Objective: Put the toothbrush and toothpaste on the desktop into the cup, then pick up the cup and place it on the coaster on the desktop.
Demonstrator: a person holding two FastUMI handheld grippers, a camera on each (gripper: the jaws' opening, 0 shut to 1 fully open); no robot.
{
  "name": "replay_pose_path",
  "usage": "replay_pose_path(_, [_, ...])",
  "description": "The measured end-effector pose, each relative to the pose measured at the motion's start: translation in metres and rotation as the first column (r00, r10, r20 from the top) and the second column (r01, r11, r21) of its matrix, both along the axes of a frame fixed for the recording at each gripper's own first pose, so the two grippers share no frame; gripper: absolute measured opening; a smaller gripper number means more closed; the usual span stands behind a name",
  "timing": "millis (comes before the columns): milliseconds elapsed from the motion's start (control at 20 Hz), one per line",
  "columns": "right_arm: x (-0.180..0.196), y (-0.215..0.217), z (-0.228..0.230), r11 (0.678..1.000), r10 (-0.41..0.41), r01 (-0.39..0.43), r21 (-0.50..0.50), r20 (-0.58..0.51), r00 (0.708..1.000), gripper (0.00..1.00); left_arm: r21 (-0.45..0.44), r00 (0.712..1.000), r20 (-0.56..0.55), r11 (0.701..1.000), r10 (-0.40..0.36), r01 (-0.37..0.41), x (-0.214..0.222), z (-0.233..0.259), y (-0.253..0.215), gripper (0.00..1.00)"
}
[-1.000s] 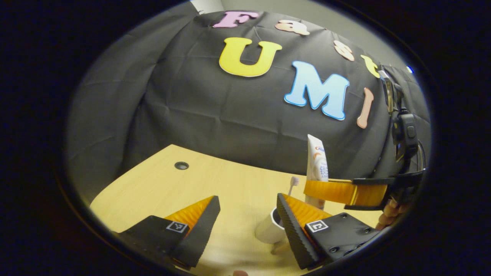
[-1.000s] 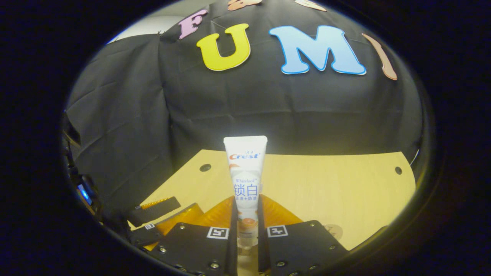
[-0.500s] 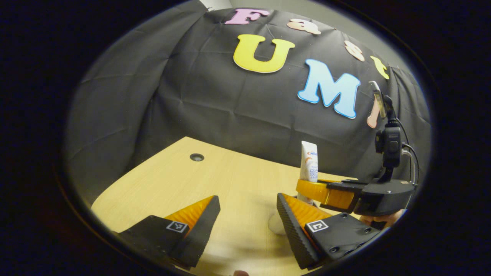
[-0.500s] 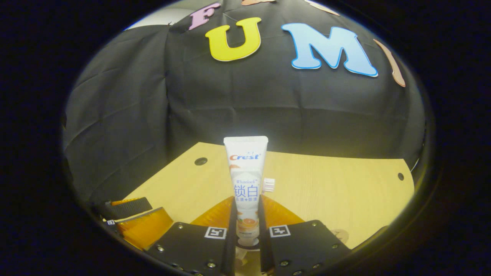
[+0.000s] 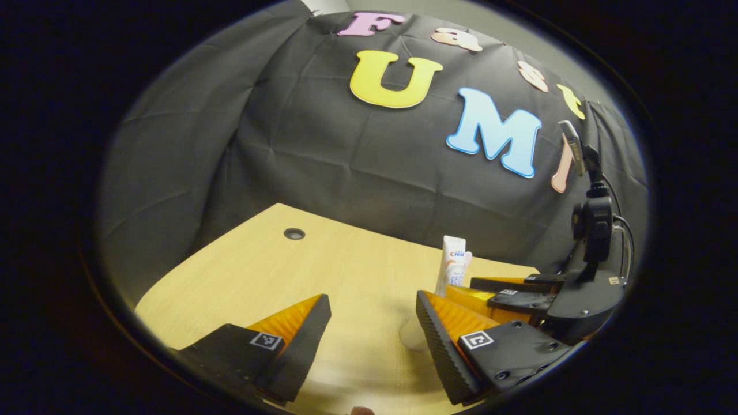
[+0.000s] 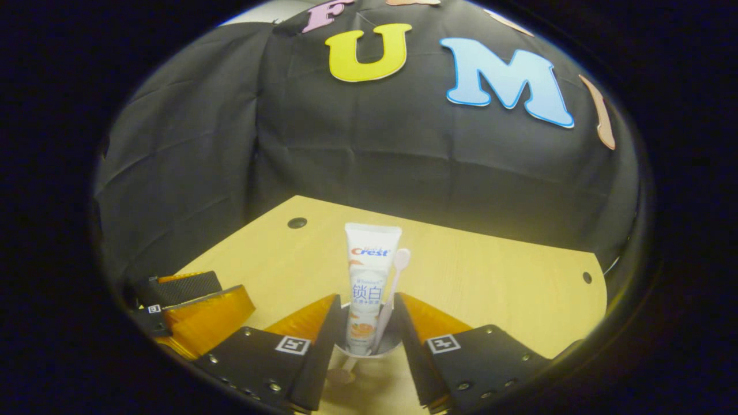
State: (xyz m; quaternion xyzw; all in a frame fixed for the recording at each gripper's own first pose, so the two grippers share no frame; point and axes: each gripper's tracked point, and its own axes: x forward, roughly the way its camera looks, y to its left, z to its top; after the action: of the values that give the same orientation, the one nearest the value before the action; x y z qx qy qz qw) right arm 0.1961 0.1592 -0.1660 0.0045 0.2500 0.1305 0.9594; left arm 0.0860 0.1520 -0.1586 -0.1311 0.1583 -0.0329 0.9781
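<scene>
The cup (image 6: 369, 346) stands on the surface (image 6: 490, 288) between the fingers of my right tongs (image 6: 365, 323), with the paste (image 6: 369, 276) and brush (image 6: 392, 288) upright inside. These tongs are apart, touching nothing I can see. My left tongs (image 5: 372, 323) are apart too. Filling looks done; next I must grip the cup and find the coaster.

A light wooden desktop (image 6: 490, 288) with small round holes near its far corners runs up to the black cloth wall. A white cup (image 6: 369, 346) stands on it near the front, holding an upright toothpaste (image 6: 369, 276) and toothbrush (image 6: 392, 288).
</scene>
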Motion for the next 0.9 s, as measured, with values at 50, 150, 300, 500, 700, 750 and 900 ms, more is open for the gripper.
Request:
replay_pose_path(50, [-0.001,-0.001,0.003,1.000,0.000,0.000,0.009,0.003,1.000,0.66,0.003,1.000,-0.002,1.000,0.000,0.000,-0.002,-0.001,-0.001,0.96])
replay_pose_path(150, [-0.006,-0.006,0.010,0.999,-0.021,0.021,0.036,-0.001,1.000,0.74,0.007,1.000,-0.007,1.000,-0.006,0.006,-0.004,-0.002,-0.003,0.96])
replay_pose_path(300, [-0.014,-0.021,0.019,0.995,-0.049,0.050,0.083,-0.007,0.999,0.74,0.019,1.000,-0.007,1.000,-0.017,0.018,-0.008,0.002,-0.017,0.96])
replay_pose_path(500, [-0.036,-0.059,0.033,0.992,-0.097,0.095,0.085,0.019,0.995,0.74,0.030,0.999,-0.013,0.998,-0.047,0.048,-0.008,0.005,-0.043,0.96])
replay_pose_path(700, [-0.053,-0.098,0.046,0.987,-0.148,0.145,0.075,0.046,0.988,0.74,0.048,0.996,-0.029,0.996,-0.079,0.080,-0.008,0.005,-0.072,0.96])
replay_pose_path(750, [-0.056,-0.105,0.047,0.985,-0.158,0.154,0.074,0.049,0.986,0.74,0.052,0.995,-0.040,0.994,-0.090,0.092,-0.008,0.003,-0.081,0.96])
replay_pose_path(900, [-0.067,-0.125,0.053,0.980,-0.181,0.177,0.090,0.048,0.982,0.74,0.070,0.988,-0.097,0.990,-0.116,0.123,-0.012,-0.010,-0.104,0.96])
